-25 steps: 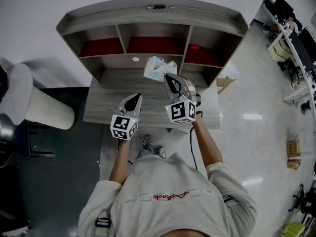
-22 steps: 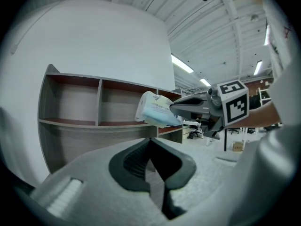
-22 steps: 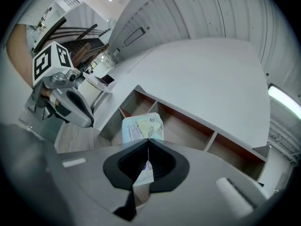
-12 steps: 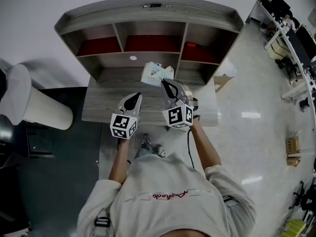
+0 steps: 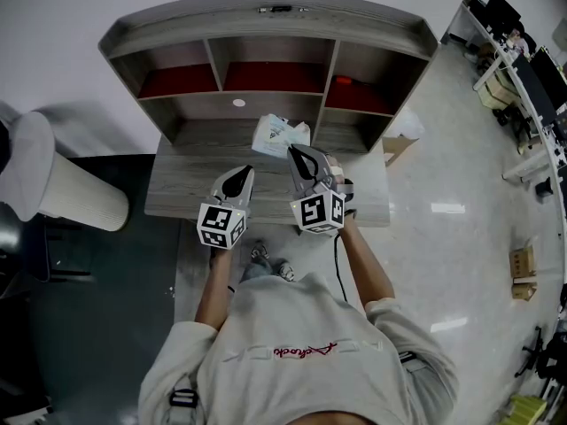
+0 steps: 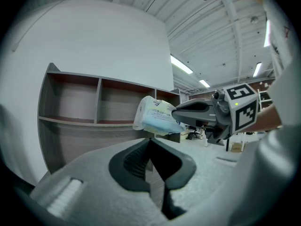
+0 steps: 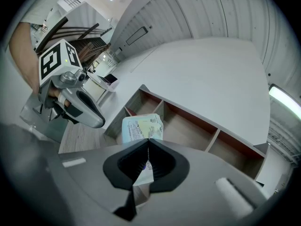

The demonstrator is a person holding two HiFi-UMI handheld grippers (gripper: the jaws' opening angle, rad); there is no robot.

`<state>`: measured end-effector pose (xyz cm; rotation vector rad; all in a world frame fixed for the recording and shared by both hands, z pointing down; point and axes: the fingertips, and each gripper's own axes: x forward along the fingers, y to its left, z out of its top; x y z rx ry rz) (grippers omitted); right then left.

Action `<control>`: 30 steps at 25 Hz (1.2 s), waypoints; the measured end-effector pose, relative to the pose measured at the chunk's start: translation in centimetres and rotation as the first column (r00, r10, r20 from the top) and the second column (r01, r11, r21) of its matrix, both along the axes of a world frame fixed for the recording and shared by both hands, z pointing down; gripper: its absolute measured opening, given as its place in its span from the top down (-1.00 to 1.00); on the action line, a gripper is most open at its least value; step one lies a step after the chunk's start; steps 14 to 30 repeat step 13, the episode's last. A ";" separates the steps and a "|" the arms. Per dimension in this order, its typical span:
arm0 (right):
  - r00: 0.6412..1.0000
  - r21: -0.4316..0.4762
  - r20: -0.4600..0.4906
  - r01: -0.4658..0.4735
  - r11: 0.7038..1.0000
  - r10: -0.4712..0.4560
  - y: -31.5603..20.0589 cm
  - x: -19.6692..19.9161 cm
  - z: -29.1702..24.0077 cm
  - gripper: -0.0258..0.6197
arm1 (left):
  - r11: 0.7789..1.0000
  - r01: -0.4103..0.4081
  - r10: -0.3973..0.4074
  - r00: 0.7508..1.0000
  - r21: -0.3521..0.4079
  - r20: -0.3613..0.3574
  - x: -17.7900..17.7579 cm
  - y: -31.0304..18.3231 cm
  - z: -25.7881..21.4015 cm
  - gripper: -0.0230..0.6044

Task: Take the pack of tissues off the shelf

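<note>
A pale blue and white pack of tissues (image 5: 279, 135) hangs in the air over the desk (image 5: 182, 189), in front of the middle compartment of the grey shelf (image 5: 266, 16). My right gripper (image 5: 294, 151) is shut on the pack's near edge; in the right gripper view the wrapper (image 7: 139, 127) runs between the closed jaws (image 7: 148, 142). My left gripper (image 5: 244, 174) hovers over the desk to the left of the pack, shut and empty. The left gripper view shows the pack (image 6: 157, 116) held up by the right gripper (image 6: 188, 113).
The shelf has three open compartments with dark red backs; a small red thing (image 5: 342, 82) lies in the right one. A white ribbed cylinder (image 5: 75, 197) stands left of the desk. A cardboard box (image 5: 403, 144) sits on the floor at the right.
The right gripper has drawn the pack of tissues a little away from the shelf, toward the person. The left gripper has hardly moved.
</note>
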<state>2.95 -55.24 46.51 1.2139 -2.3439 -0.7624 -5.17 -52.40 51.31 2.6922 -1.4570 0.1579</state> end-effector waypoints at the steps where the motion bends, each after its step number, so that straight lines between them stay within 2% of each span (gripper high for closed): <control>1: 1.000 0.000 0.000 0.000 1.000 0.000 0.0 0.0 0.0 0.90 | 1.000 0.000 0.000 1.000 0.000 0.000 0.1 0.0 0.0 0.93; 30: 1.000 0.007 -0.009 0.006 1.000 -0.006 -0.2 -0.2 0.0 0.90 | 1.000 0.005 -0.005 1.000 0.006 -0.008 0.0 -0.3 -0.1 0.93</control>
